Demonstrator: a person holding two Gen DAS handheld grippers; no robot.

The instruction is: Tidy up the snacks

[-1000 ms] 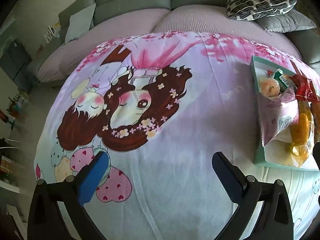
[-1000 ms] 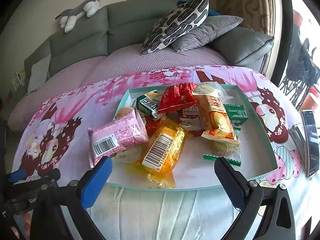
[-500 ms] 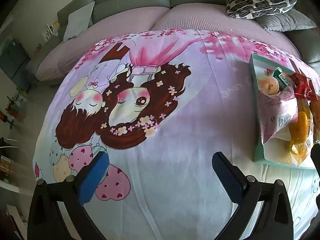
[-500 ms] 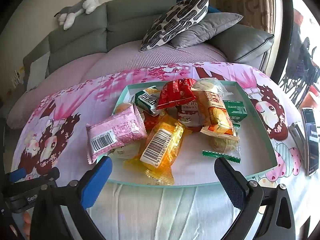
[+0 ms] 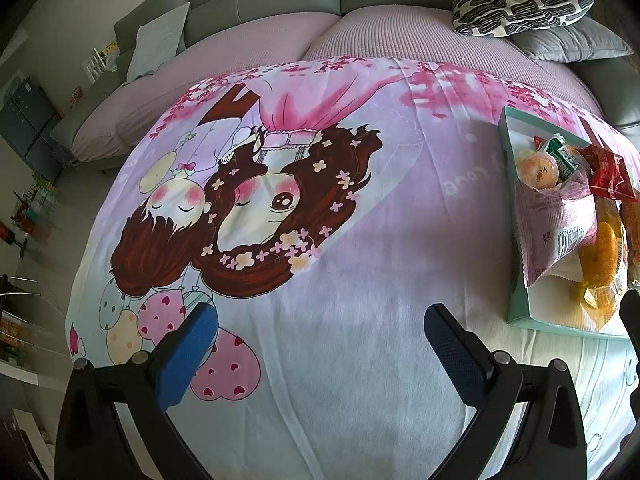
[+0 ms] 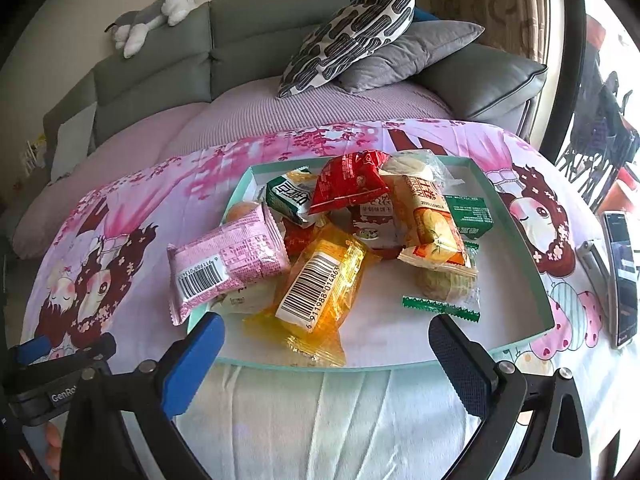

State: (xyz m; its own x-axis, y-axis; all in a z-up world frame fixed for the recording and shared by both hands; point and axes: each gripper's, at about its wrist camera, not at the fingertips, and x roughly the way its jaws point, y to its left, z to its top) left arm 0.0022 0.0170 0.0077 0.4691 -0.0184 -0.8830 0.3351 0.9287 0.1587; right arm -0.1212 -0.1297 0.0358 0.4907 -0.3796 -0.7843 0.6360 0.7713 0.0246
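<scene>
**Both grippers wide, nothing held**

My right gripper (image 6: 326, 354) hangs with jaws spread wide and empty at the near edge of the teal tray (image 6: 516, 346). The yellow snack packet (image 6: 320, 280) lies at 12 o'clock, the pink packet (image 6: 224, 260) at 10. My left gripper (image 5: 320, 344), equally wide, hovers over bare cartoon cloth (image 5: 360, 240), tray at 2 o'clock.

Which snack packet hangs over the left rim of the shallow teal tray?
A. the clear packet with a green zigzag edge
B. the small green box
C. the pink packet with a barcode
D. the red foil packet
C: the pink packet with a barcode sticks out past the shallow teal tray onto the cloth.
</scene>
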